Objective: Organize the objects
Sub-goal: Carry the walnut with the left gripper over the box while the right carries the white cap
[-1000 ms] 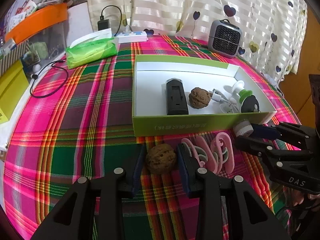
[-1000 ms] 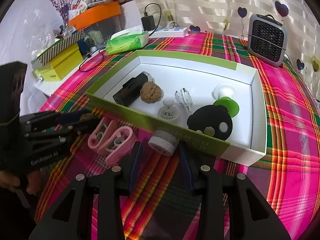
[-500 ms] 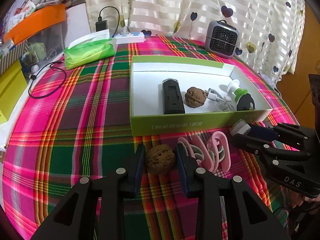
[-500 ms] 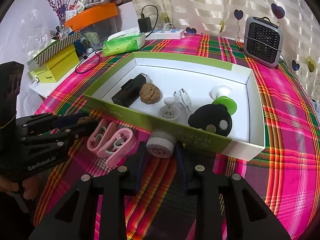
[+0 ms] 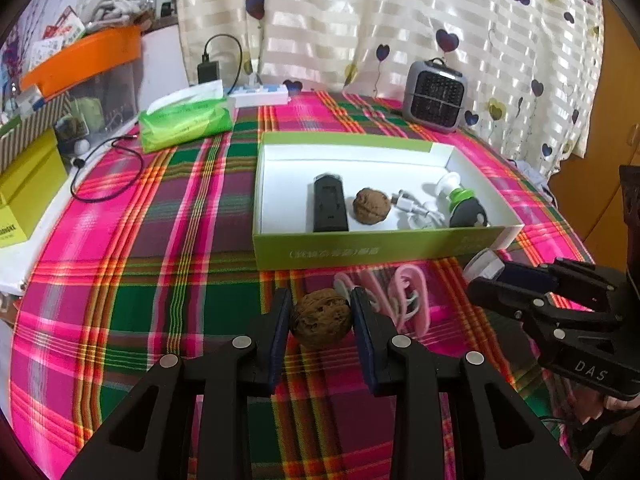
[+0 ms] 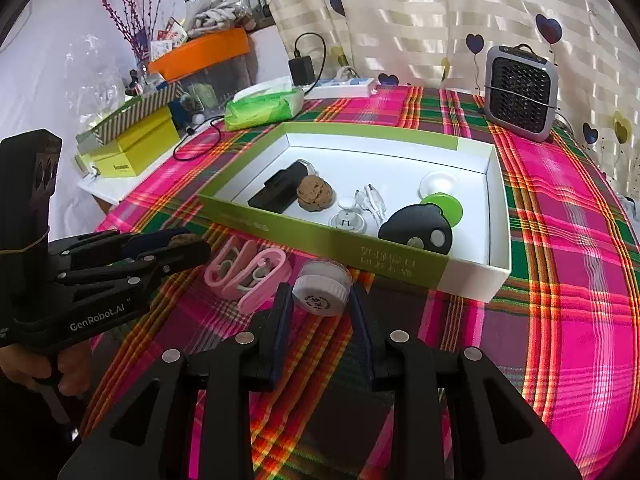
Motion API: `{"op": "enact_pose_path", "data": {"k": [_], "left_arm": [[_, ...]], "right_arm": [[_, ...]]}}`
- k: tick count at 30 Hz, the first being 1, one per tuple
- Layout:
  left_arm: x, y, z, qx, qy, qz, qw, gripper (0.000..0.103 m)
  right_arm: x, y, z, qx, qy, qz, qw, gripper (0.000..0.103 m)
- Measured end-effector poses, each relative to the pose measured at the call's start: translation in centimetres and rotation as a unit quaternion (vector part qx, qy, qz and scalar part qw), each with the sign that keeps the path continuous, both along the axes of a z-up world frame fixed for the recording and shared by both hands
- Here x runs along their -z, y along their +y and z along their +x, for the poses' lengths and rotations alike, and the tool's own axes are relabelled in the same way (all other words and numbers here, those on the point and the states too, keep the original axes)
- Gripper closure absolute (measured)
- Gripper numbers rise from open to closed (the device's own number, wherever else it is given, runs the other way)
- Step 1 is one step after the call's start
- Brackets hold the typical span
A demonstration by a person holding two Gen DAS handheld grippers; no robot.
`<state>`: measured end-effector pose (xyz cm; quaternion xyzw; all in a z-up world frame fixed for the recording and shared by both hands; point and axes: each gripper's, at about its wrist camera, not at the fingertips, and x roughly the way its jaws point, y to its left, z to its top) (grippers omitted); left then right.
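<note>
While both claws hang over the plaid surface [image 5: 120, 280] by the green box's [image 5: 360, 250] near wall, the left claw [image 5: 320, 316] has closed on a walnut [image 5: 321, 317]. The right claw [image 6: 320, 300] has closed on a white capped jar [image 6: 322, 287], apparently lifted. Pink clips [image 6: 248, 276] lie between them.

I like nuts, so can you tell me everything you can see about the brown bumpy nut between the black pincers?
The walnut is round, brown and wrinkly, with a hard-looking whole shell. It sits squeezed between the two dark pads of the left gripper, one on each side, just above the plaid tablecloth. The pink clips lie just behind it, and the green box is farther back. A second, similar nut lies inside that box.
</note>
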<state>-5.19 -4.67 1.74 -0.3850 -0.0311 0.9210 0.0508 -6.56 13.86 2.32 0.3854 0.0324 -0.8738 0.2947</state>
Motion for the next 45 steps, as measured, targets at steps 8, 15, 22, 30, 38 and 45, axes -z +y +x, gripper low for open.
{"op": "enact_pose_path", "data": {"k": [8,15,22,30,38,45], "left_arm": [[-1.2,1.3,0.9,0.009,0.017,-0.002,0.9998,0.075],[-1.7,2.0,1.2,0.015,0.023,-0.003,0.9996,0.075],[-1.9,2.4,1.1,0.021,0.027,-0.002,0.9994,0.075],[-2.2,3.0,0.4,0.032,0.032,0.001,0.999,0.075],[-2.3,3.5,-0.4,0.038,0.033,0.002,0.9987,0.075],[-2.3,3.8,-1.0,0.044,0.033,0.001,0.9985,0.075]], "right_arm": [[-0.9,0.8,1.1,-0.003,0.017,-0.019,1.0,0.073],[-1.3,1.0,1.7,-0.006,0.026,-0.025,0.999,0.073],[-1.5,0.9,1.7,-0.009,0.032,-0.023,0.999,0.073],[-1.9,0.9,1.3,-0.006,0.037,-0.019,0.999,0.073],[-2.1,0.8,0.8,-0.006,0.041,-0.015,0.999,0.073],[-2.1,0.7,0.4,-0.007,0.041,-0.014,0.999,0.073]]}}
